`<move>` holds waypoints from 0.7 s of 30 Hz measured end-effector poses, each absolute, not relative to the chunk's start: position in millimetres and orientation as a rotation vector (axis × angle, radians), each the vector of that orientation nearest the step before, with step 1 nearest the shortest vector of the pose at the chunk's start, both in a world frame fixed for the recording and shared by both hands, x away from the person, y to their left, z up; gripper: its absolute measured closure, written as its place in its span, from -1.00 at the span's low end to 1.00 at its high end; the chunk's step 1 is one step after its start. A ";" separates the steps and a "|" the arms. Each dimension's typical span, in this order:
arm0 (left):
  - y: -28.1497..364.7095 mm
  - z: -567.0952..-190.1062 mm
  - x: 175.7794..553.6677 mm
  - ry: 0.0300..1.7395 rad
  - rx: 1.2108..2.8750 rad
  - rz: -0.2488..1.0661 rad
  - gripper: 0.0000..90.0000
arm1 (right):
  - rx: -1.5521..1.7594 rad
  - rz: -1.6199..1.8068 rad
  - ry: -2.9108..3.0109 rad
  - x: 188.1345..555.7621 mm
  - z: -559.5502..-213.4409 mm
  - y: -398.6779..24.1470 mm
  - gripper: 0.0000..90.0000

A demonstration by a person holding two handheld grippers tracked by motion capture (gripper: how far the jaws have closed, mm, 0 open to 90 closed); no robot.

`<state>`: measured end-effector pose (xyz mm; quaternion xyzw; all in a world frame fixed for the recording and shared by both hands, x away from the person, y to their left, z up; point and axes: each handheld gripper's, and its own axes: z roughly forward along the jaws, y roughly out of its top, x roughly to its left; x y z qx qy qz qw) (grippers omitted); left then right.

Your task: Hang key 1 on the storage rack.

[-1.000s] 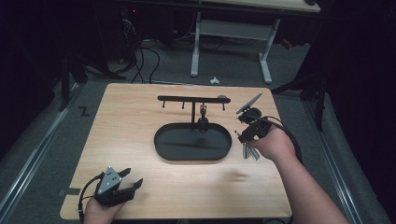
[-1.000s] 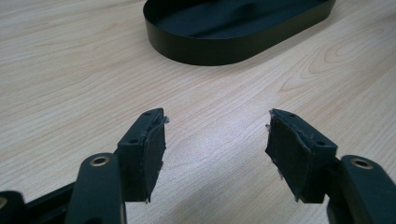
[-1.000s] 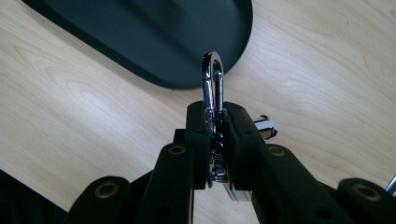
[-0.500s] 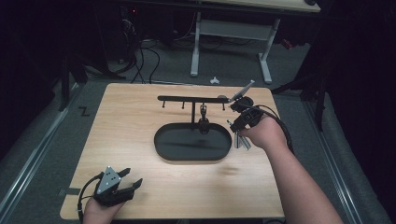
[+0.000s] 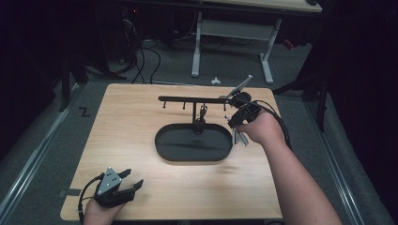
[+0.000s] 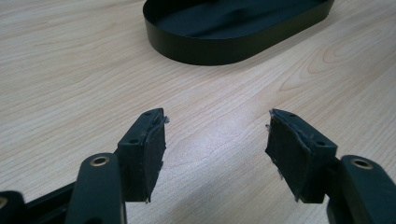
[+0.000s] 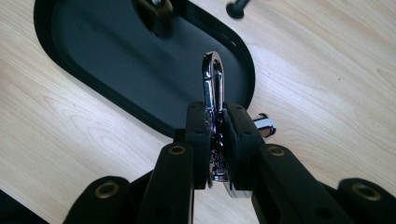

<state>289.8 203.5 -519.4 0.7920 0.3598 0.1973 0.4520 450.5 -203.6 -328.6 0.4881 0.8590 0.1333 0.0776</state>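
A black oval tray (image 5: 187, 149) lies mid-table, with a post that carries a thin black bar with small pegs (image 5: 185, 99). A small dark clasp (image 5: 202, 112) hangs from the bar beside the post. My right gripper (image 5: 238, 118) hovers at the tray's right end, just below the bar's right tip. Its jaws are shut on a chrome snap clasp (image 7: 213, 79) that sticks up between the pads above the tray's rim (image 7: 140, 116). My left gripper (image 5: 130, 181) rests at the table's front left, open and with nothing between its fingertips (image 6: 217, 140), facing the tray (image 6: 210, 46).
The wooden table (image 5: 131, 126) has bare surface left of and in front of the tray. Beyond its far edge stand the white legs of a desk (image 5: 197, 47), with cables (image 5: 145, 56) on the grey floor.
My right hand has carried the chrome clasp leftward and away from me, from the table's right side toward the right end of the bar. The left gripper has stayed put.
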 end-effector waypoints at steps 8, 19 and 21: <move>204.0 -519.8 290.1 0.890 1.958 0.486 -0.17 | 1.467 0.435 2.560 459.7 -323.2 -196.3 0.82; 204.1 -520.7 290.6 0.890 1.962 0.482 -0.17 | 1.502 0.431 2.549 471.9 -319.6 -197.5 0.82; 204.1 -520.8 290.5 0.890 1.961 0.482 -0.17 | 1.508 0.433 2.546 473.6 -320.0 -199.3 0.82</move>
